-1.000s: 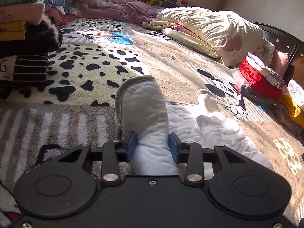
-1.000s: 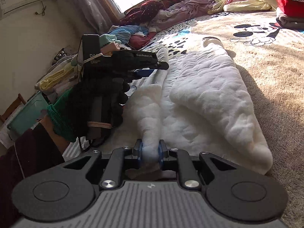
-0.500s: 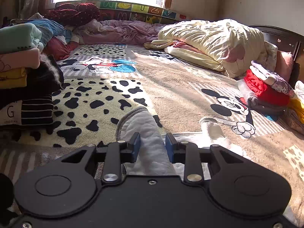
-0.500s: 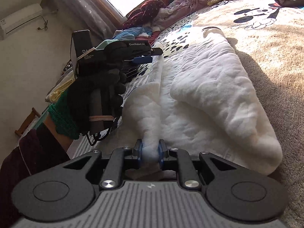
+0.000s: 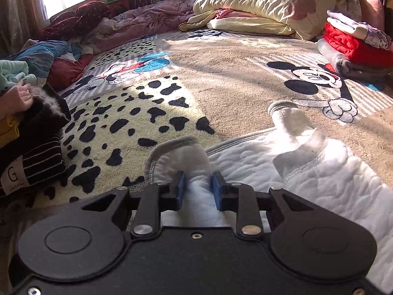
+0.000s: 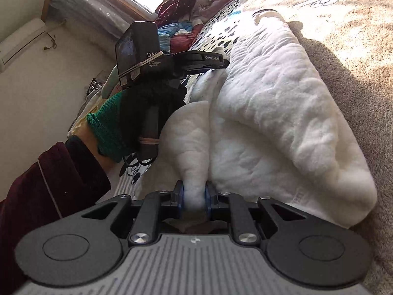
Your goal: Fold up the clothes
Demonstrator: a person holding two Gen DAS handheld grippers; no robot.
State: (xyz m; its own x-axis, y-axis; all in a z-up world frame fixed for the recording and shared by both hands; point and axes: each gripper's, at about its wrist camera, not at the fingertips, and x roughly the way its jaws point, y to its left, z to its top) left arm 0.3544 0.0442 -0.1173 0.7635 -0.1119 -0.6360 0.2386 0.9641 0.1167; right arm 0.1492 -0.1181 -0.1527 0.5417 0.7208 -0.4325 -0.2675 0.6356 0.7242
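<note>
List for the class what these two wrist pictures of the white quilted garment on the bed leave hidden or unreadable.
- Left wrist view: the white garment's near part, behind the left gripper, whose jaws are closing on a fold.
- Right wrist view: the hem under the right gripper, covered by its body.
- Right wrist view: the left gripper's fingertips, sunk behind the cloth.
- Left wrist view: the red stack, cut off at the edge.

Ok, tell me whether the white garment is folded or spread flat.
Partly folded: the white garment has one side rolled over its middle, and both grippers pinch its other edge.
</note>
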